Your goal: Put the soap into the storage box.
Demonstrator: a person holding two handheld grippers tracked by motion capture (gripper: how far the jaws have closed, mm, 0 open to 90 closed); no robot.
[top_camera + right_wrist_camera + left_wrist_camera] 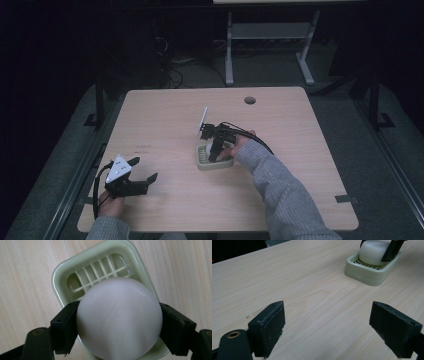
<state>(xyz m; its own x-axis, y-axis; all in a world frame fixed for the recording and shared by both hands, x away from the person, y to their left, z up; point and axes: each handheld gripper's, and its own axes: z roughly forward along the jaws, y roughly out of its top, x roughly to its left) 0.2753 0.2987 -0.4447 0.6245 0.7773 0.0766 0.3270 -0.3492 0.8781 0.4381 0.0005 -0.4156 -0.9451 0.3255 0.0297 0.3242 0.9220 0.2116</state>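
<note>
A smooth, rounded white bar of soap (118, 318) sits over the slatted floor of a pale green plastic soap dish (62, 277), which rests near the middle of the light wood-grain bench (165, 115). The bar covers the near part of the dish, leaving the far slats bare; whether it rests on them or hangs just above cannot be told.

The right hand-held gripper (118, 322) has its two black jaws pressed against opposite sides of the soap, opened as wide as the bar and clamped on it. In the high view it (216, 150) points down into the dish from the person's grey-sleeved right arm (280, 190).

The likely trouble is slippage: the bar is curved and slick, the pads touch it only at its widest flanks, and a loose squeeze or a tilt could let it squirt out. If the bar sticks to the slats, the light dish may lift or skid along with it.

The left hand-held gripper (327, 325) rests well apart near the bench's front left, jaws spread wide and holding nothing.
</note>
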